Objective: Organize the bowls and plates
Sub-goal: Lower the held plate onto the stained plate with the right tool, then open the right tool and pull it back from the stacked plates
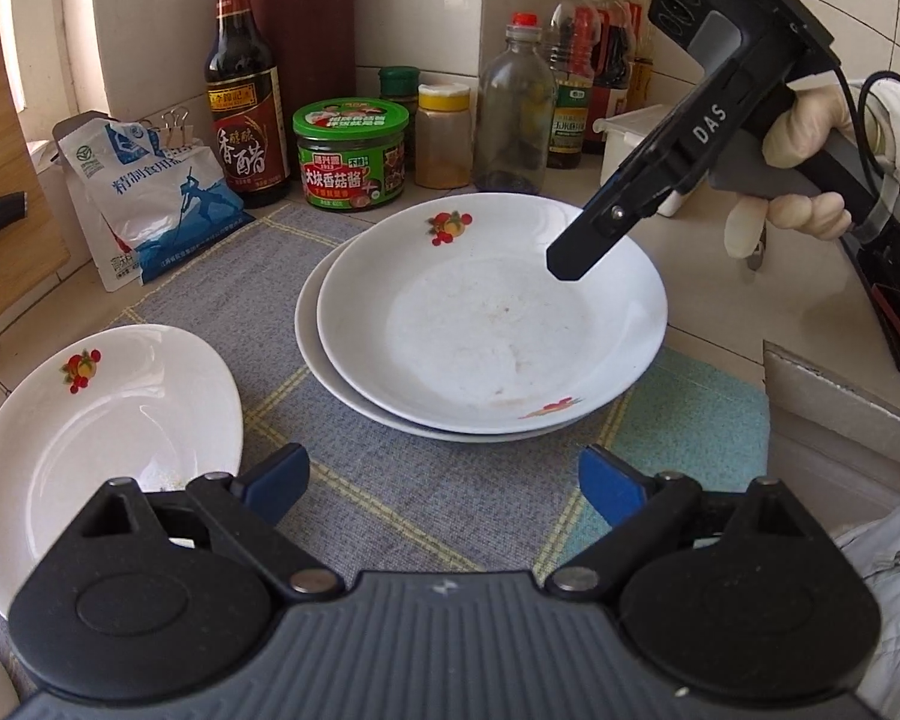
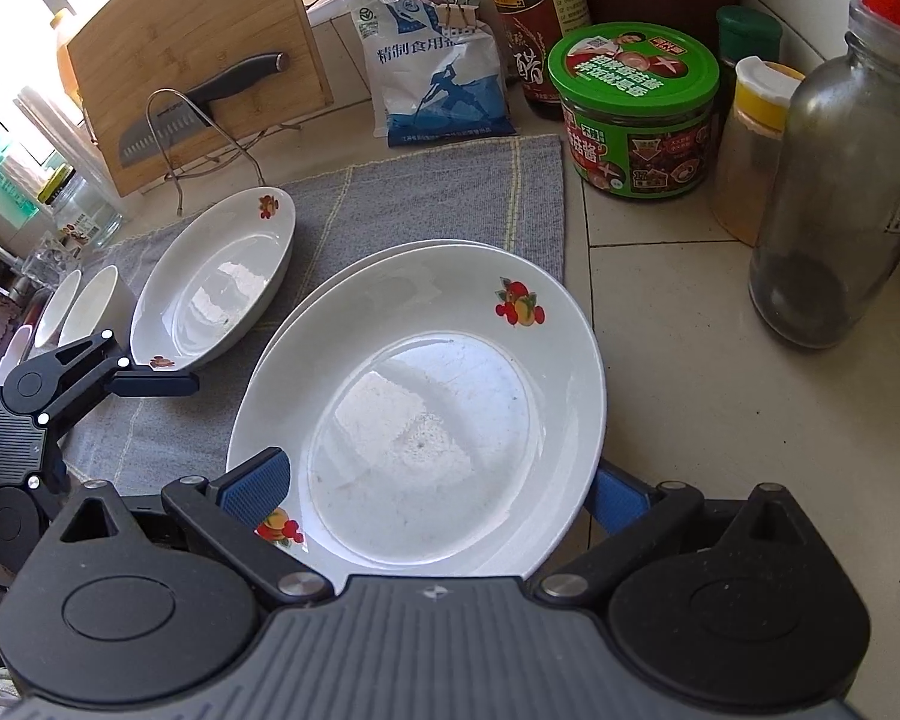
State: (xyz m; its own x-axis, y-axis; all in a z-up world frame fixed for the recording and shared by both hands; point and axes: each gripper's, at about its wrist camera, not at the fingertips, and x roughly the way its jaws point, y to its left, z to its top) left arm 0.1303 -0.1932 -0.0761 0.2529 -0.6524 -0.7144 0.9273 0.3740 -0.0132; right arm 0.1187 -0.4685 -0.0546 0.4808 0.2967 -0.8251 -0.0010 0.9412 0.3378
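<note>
Two white ceramic fruit-printed plates (image 2: 426, 396) are stacked on the grey woven mat (image 1: 390, 516), a third matching plate (image 1: 102, 438) beside them; the right gripper (image 2: 438, 486), spread wide, straddles the stack's rim, gripping nothing, while the left gripper (image 1: 444, 480) hovers open and empty, presumably ready for the lone plate

both views bright, daylit. light enters from a window (image 2: 6, 30) at upper left of the right wrist view, blown out to white there. strong glare patches on the stacked top plate (image 2: 426, 396) and on the single plate (image 2: 210, 294). in the left wrist view that top plate (image 1: 492, 324) is evenly lit, only soft shadows under its rim on the grey mat (image 1: 390, 492). heavy fisheye bending at edges, dark vignette in corners. focus sharp mid-frame, soft on far-left clutter in the right wrist view.
</note>
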